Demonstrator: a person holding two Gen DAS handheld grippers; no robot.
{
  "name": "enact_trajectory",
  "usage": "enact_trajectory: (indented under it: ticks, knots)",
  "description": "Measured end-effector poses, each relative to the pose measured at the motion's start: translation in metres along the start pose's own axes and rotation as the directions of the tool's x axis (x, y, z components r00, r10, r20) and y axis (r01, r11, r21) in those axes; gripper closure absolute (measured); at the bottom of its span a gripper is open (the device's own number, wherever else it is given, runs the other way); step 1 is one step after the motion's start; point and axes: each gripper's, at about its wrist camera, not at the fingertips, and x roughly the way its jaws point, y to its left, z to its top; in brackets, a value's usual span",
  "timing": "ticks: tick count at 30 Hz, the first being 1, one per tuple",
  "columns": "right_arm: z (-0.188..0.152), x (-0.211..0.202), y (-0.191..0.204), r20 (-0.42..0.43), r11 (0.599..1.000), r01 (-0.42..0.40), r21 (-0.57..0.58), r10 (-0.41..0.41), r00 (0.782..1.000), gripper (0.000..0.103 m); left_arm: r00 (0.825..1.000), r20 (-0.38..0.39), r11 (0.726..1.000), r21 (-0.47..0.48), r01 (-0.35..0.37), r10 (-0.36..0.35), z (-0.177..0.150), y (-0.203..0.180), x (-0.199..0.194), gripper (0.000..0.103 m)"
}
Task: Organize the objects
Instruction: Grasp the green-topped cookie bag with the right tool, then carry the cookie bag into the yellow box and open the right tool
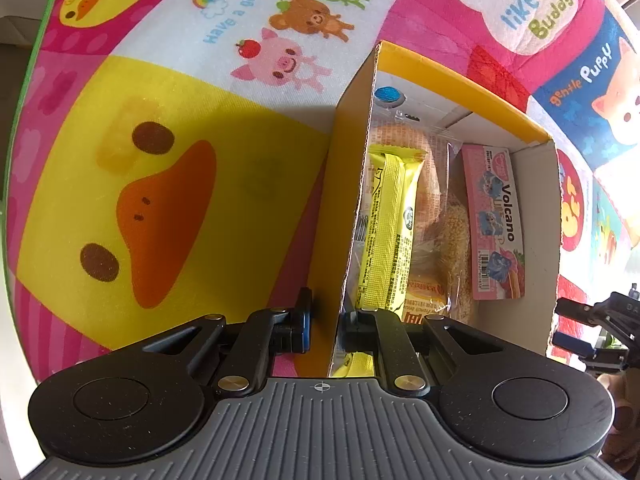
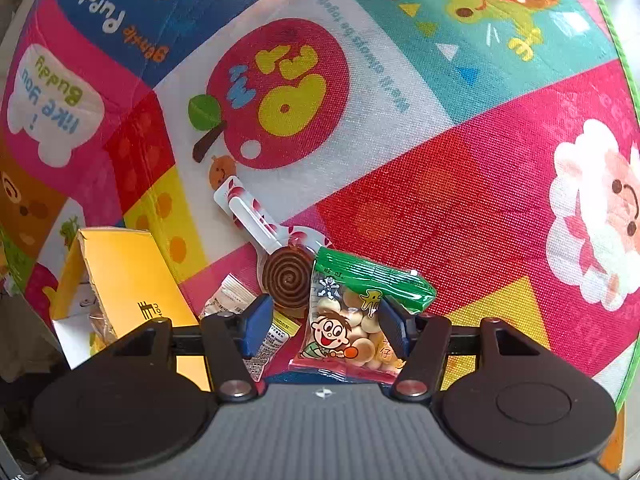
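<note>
My left gripper point(image 1: 326, 320) is shut on the near side wall of an open yellow box point(image 1: 460, 76), one finger inside and one outside. In the box lie a yellow snack bar point(image 1: 390, 220), a pink Volcano pack point(image 1: 496, 220) and a clear-wrapped bun point(image 1: 434, 196). My right gripper point(image 2: 326, 324) points down at a biscuit bag point(image 2: 352, 320) with a cartoon boy and a green top. Its jaws stand open around the bag; the left pad is clear of it. A spiral chocolate lollipop point(image 2: 288, 276) lies just beyond the bag.
Everything rests on a colourful cartoon play mat point(image 2: 440, 180). A small white sachet point(image 2: 230, 296) and a printed packet point(image 2: 268, 344) lie by the right gripper's left finger. The yellow box point(image 2: 120, 272) stands to the left of them. The right gripper point(image 1: 592, 320) shows beside the box.
</note>
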Motion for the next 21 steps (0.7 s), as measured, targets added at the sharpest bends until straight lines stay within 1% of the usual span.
enact_trajectory:
  ticks: [1,2,5,6,9,10,12,14,18,20,21]
  knots:
    - [0.0,0.0,0.004,0.004,0.999,0.029,-0.019,-0.029,1.0,0.046,1.0,-0.001,1.0,0.001,0.001,-0.001,0.0,0.0,0.0,0.089]
    - [0.0,-0.004,0.007,0.018,0.998,0.059,-0.024,-0.059,0.998,0.046,1.0,0.0,1.0,0.0,0.002,-0.002,0.0,0.0,0.0,0.089]
    - [-0.002,-0.017,0.0,0.049,0.999,0.031,0.01,-0.031,0.998,0.046,1.0,0.003,1.0,0.0,0.005,-0.005,0.0,0.001,0.001,0.089]
    - [-0.002,-0.02,-0.003,0.051,0.999,0.032,0.019,-0.033,0.998,0.043,1.0,0.003,1.0,0.002,0.006,-0.006,0.0,0.002,0.001,0.089]
    - [-0.002,-0.018,-0.016,0.021,0.998,0.031,0.051,-0.032,0.999,0.024,1.0,0.003,1.0,-0.003,0.012,-0.012,0.0,0.003,0.001,0.088]
    - [-0.002,-0.014,-0.02,0.001,0.998,0.025,0.066,-0.025,1.0,0.022,1.0,0.003,1.0,-0.004,0.015,-0.015,0.0,0.004,0.0,0.088]
    - [-0.004,-0.005,-0.024,-0.025,0.995,0.027,0.091,-0.025,0.999,0.022,1.0,0.0,1.0,-0.006,0.021,-0.021,-0.001,0.005,0.0,0.088]
    - [-0.004,0.002,-0.022,-0.027,0.994,0.046,0.096,-0.043,0.999,0.022,1.0,0.001,1.0,-0.006,0.024,-0.024,-0.003,0.006,0.0,0.088]
    - [-0.004,0.013,-0.006,0.003,0.989,0.134,0.054,-0.135,0.991,0.022,1.0,0.0,1.0,0.001,0.027,-0.027,-0.004,0.005,0.0,0.088]
    - [-0.006,0.013,0.005,0.023,0.989,0.146,-0.029,-0.145,0.989,0.025,1.0,-0.003,1.0,0.003,0.024,-0.024,-0.005,0.005,0.0,0.088]
    - [-0.007,0.014,0.009,0.026,0.984,0.16,-0.073,-0.158,0.987,0.03,1.0,-0.007,1.0,0.002,0.025,-0.025,-0.004,0.005,0.0,0.088]
